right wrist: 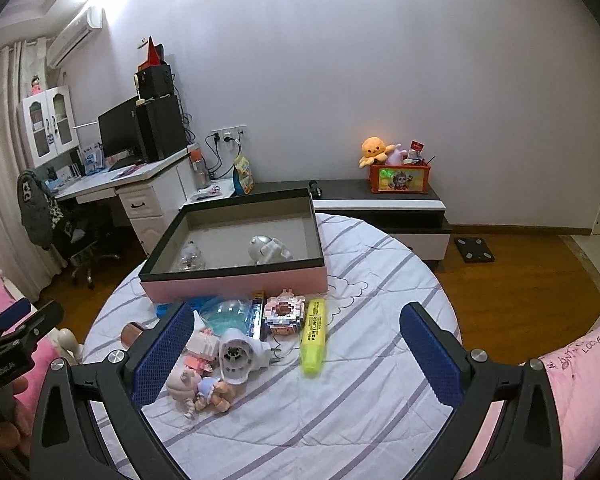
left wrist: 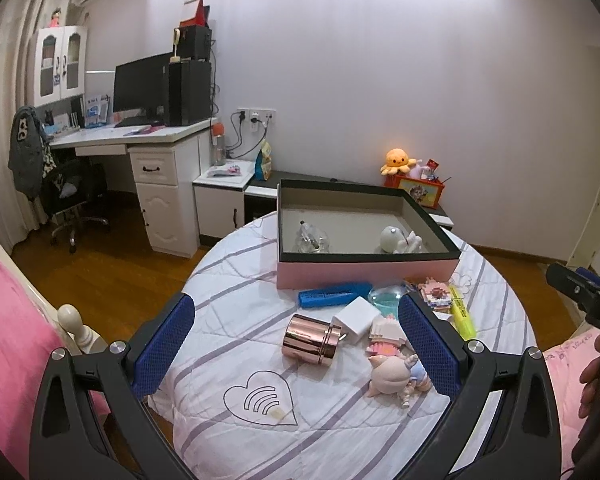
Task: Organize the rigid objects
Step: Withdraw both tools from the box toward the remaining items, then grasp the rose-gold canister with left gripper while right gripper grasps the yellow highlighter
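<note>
Only from the right wrist: scale on floor. Left tongs and right tongs spread wide, gripping nothing, hovering over table.

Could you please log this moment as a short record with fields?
surface: round table under a striped white cloth
container: open pink box, dark rim
in box: clear glass item; white figurine
loose on cloth: yellow highlighter, blue highlighter, rose-gold cylinder, baby doll, pink brick model
left gripper: open, empty
right gripper: open, empty
</note>
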`<action>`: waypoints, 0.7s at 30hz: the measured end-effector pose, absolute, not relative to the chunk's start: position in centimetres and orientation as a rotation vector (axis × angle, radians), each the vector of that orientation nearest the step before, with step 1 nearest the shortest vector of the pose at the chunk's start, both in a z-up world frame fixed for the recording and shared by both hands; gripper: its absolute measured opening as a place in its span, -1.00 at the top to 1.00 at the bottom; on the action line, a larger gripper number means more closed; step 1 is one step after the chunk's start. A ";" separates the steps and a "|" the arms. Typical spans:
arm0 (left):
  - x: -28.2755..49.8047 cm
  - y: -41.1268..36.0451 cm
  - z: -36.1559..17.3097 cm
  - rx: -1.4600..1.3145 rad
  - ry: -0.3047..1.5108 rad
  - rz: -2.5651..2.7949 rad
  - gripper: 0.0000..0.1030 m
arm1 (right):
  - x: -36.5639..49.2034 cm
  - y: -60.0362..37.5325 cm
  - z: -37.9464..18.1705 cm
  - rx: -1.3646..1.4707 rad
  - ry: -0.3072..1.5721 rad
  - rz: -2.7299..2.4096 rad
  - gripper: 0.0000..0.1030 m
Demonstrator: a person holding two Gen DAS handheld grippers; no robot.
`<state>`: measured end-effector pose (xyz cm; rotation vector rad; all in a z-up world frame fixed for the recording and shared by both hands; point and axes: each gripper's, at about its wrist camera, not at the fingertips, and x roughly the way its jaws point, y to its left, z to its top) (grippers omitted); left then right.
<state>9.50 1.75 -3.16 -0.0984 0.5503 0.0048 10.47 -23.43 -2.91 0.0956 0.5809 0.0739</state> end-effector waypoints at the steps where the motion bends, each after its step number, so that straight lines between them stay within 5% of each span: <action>1: 9.5 1.8 -3.3 -0.098 0.552 0.006 -1.00 | 10.5 -23.4 -2.9 0.095 0.581 0.072 -1.00; 21: 14.2 0.9 -10.9 -0.040 0.743 0.003 -1.00 | 15.5 -25.1 -9.9 0.084 0.795 0.001 -1.00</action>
